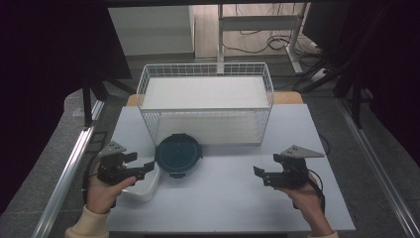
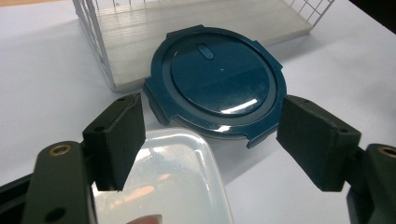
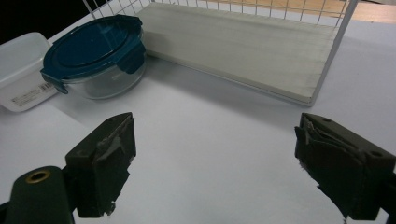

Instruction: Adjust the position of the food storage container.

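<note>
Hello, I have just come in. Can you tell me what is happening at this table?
A person holds a gripper in each hand over a white table. The left gripper, open, hovers over a translucent white rectangular plastic container, holding nothing. Beside that container stands a round glass bowl with a dark blue clip-on lid, just in front of a white wire basket rack with a pale shelf board. The right gripper is open over bare table.

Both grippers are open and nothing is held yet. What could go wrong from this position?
The left gripper hovers over the white plastic box, right beside the round glass container with the blue lid; closing there might bump or push the container. That container also sits near the wire rack, so a shove could knock it against the rack. The right gripper is over bare table, little risk.
</note>
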Demonstrator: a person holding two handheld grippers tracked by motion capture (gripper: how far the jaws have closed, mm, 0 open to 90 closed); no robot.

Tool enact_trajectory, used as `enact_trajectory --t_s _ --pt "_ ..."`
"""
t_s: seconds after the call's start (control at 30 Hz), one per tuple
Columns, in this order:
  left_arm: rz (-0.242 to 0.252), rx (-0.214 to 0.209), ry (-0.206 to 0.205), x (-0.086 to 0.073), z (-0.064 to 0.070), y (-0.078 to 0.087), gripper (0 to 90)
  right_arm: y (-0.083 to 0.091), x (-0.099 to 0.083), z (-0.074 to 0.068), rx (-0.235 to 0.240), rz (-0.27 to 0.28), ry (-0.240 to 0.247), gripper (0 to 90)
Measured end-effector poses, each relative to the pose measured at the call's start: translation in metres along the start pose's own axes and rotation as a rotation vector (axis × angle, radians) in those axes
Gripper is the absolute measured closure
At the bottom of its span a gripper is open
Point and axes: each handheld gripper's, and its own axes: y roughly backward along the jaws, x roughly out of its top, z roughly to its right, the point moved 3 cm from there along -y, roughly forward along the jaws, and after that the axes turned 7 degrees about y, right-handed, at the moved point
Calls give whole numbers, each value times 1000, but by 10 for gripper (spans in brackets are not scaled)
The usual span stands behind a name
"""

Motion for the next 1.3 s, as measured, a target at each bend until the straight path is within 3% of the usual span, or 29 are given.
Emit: enact_trajectory --t_s 0.8,1.1,1.3 --pt "3 2 3 6 0 5 287 3 1 -4 3 -23 13 192" --pt "-18 8 6 16 -3 -4 333 3 1 -3 6 -31 5 216" --pt "-55 13 28 31 -16 -17 373 2 0 -2 7 -39 5 229"
